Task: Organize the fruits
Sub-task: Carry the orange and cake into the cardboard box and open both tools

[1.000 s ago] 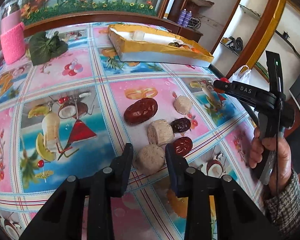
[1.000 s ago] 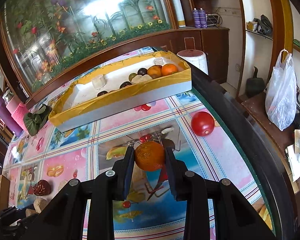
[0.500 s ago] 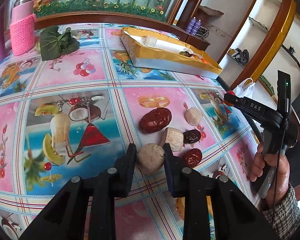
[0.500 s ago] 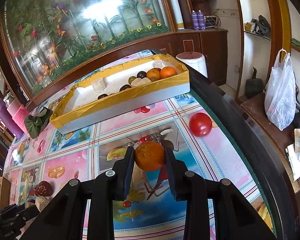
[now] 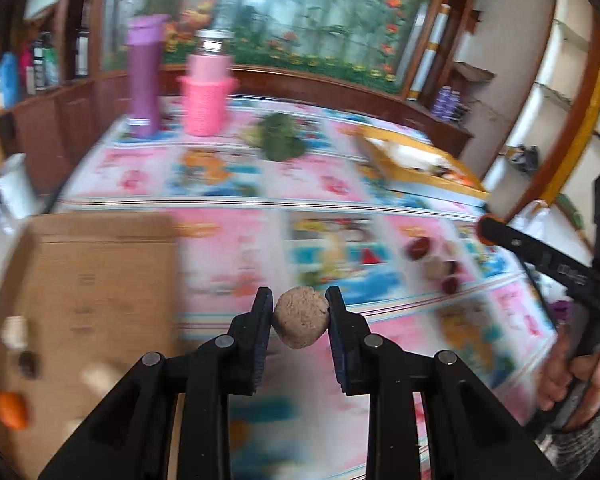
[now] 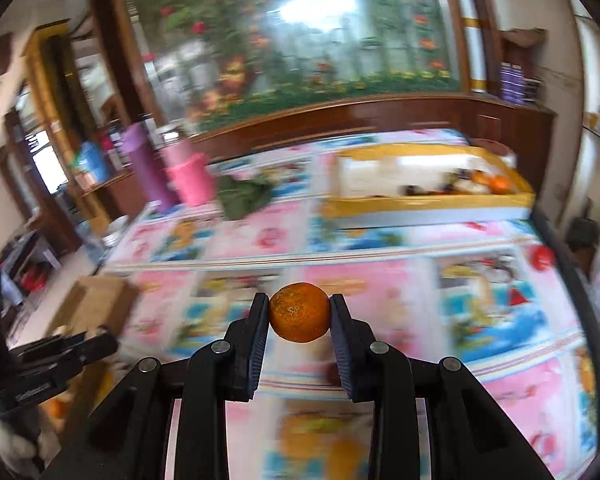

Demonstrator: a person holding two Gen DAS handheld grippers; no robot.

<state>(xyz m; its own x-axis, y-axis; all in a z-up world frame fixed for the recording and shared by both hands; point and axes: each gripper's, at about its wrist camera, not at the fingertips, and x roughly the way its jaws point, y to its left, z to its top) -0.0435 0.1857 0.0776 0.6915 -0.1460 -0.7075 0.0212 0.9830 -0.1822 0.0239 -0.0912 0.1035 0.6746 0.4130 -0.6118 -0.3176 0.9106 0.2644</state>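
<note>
Left gripper [image 5: 300,322]: fingers clamping a round brownish fruit [image 5: 300,322] at frame center, held above the patterned surface [image 5: 324,184]. Cardboard box [image 5: 96,280] sitting at left of the left wrist view; a few blurred items inside it near the lower left edge, including an orange piece [image 5: 11,410]. Loose dark red and beige fruits [image 5: 436,264] lying on the surface at center right.

Right gripper [image 6: 299,312]: fingers clamping an orange [image 6: 299,312] at frame center, off the surface. Yellow-rimmed tray [image 6: 424,202] sitting at upper right, holding fruit at its right end. Red ball-shaped fruit [image 6: 542,258] lying near the right edge. Both views motion-blurred.
</note>
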